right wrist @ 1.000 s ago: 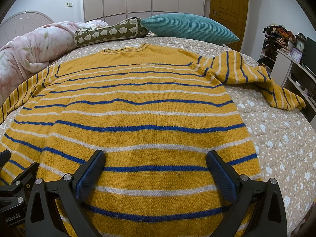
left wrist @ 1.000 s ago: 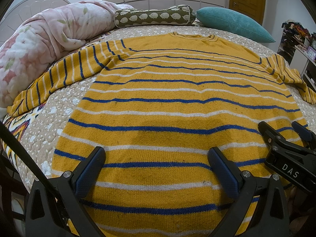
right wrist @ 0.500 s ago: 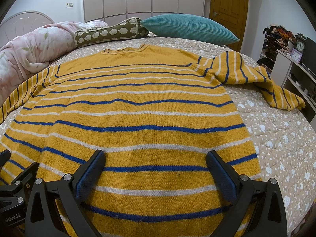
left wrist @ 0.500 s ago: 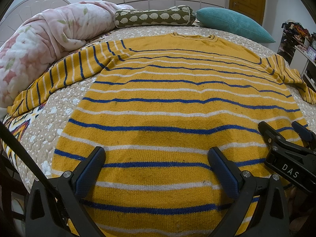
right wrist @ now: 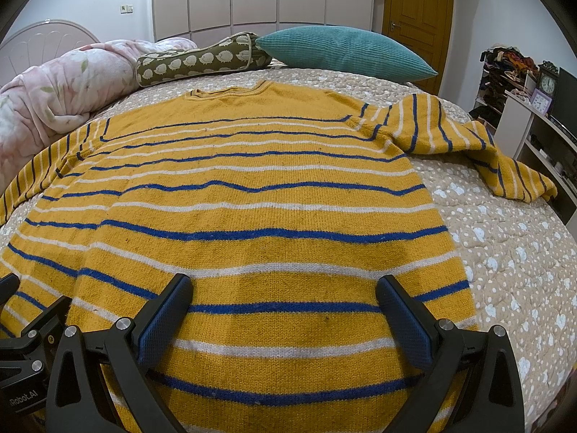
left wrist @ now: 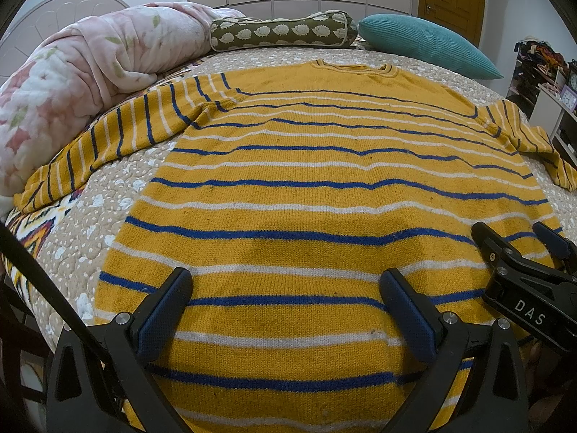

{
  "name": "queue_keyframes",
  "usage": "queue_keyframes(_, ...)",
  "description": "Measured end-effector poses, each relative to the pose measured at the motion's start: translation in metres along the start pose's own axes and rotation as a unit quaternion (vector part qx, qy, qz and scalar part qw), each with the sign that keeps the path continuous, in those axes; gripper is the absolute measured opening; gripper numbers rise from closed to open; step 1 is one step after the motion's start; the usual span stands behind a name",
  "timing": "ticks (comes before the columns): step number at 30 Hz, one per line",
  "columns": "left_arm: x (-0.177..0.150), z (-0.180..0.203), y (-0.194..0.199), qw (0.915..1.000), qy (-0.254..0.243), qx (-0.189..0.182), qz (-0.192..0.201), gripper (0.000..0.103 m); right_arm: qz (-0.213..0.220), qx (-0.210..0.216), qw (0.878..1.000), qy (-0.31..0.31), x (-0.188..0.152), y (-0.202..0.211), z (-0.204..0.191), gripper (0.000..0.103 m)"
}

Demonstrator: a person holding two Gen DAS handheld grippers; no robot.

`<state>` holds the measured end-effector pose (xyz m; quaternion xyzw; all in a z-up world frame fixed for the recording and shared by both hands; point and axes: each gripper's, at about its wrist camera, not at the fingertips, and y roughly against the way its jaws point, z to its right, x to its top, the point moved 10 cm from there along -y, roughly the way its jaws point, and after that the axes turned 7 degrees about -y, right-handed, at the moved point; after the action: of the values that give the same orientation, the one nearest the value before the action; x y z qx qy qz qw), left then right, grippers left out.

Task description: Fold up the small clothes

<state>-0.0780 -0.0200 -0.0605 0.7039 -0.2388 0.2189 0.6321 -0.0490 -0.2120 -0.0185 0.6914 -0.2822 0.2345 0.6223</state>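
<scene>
A yellow sweater (left wrist: 324, 166) with blue and white stripes lies flat on the bed, neck at the far side, sleeves spread out to both sides. It also fills the right wrist view (right wrist: 245, 198). My left gripper (left wrist: 285, 288) is open and empty above the sweater's lower left part. My right gripper (right wrist: 285, 288) is open and empty above the lower right part. The right gripper shows at the right edge of the left wrist view (left wrist: 519, 252); the left gripper shows at the lower left of the right wrist view (right wrist: 25, 310).
A pink floral duvet (left wrist: 72, 83) is heaped at the left. A hedgehog-print bolster (left wrist: 281, 34) and a teal pillow (left wrist: 425, 48) lie at the head of the bed. The beige quilt (right wrist: 512, 252) shows around the sweater. Shelves with clocks (right wrist: 541, 108) stand at the right.
</scene>
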Motion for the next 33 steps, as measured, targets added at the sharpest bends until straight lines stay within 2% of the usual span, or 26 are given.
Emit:
queue_keyframes(13,0.000,0.000,0.000,1.0000,0.000,0.000,-0.001,0.103,-0.004,-0.001,1.000,0.001,0.000,0.000,0.000,0.103)
queue_keyframes(20,0.003,-0.003,-0.001,1.0000,-0.001,0.000,-0.007,0.103,-0.058,0.004,0.998,0.009,0.004,-0.005,0.005,0.103)
queue_keyframes(27,0.003,-0.004,-0.002,0.9999,-0.006,0.005,-0.007,0.103,-0.090,-0.001,0.996,0.015,0.008,-0.014,0.006,0.103)
queue_keyframes(30,0.004,-0.003,-0.002,0.9997,-0.018,0.016,-0.004,0.103,-0.092,0.003,0.996,0.011,0.009,-0.016,0.005,0.103)
queue_keyframes(33,0.004,-0.002,-0.001,0.9994,-0.030,0.017,-0.002,0.103,-0.073,0.012,0.997,-0.012,0.010,-0.015,0.005,0.103)
